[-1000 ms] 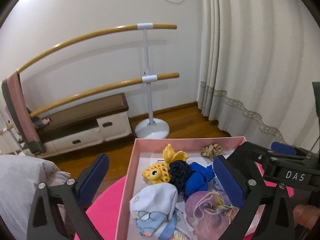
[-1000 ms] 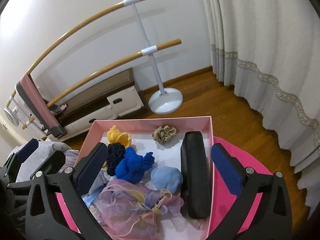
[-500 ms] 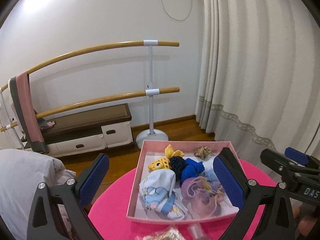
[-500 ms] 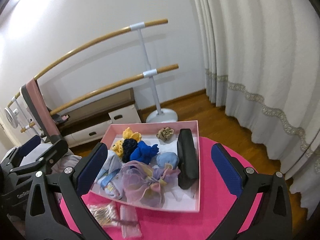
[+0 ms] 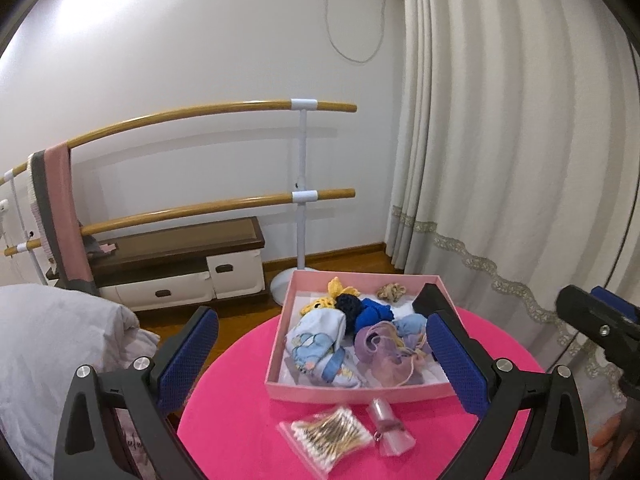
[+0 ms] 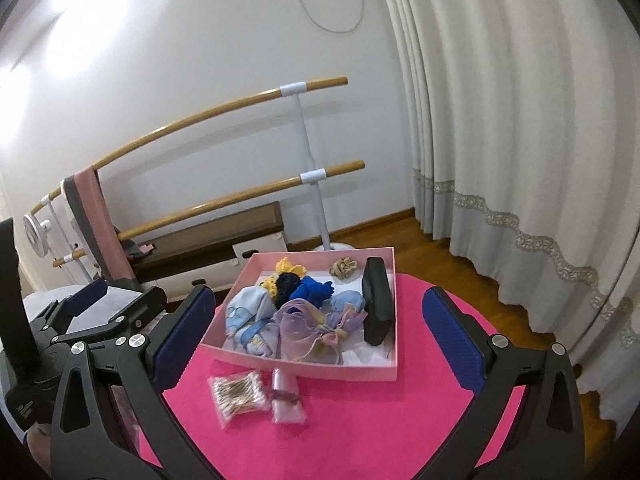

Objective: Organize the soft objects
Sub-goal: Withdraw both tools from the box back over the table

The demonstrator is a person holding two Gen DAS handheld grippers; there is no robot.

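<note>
**Pink table, box nearly full**

Pink felt covers the round table [image 6: 360, 420] under both my grippers. Left gripper [image 5: 320, 356] and right gripper [image 6: 320, 336] hang wide and empty above its near edge. Soft objects crowd the pink box [image 6: 304, 368] ahead. 2 plastic bags, cotton swabs [image 6: 238, 394] and a small pouch [image 6: 285, 398], lie just near of it; slick film could slip my pads, or a low reach could nudge the box.

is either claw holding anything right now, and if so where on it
Nothing is held. The left claw and the right claw are both open and empty, apart from the pink box of soft things.
</note>
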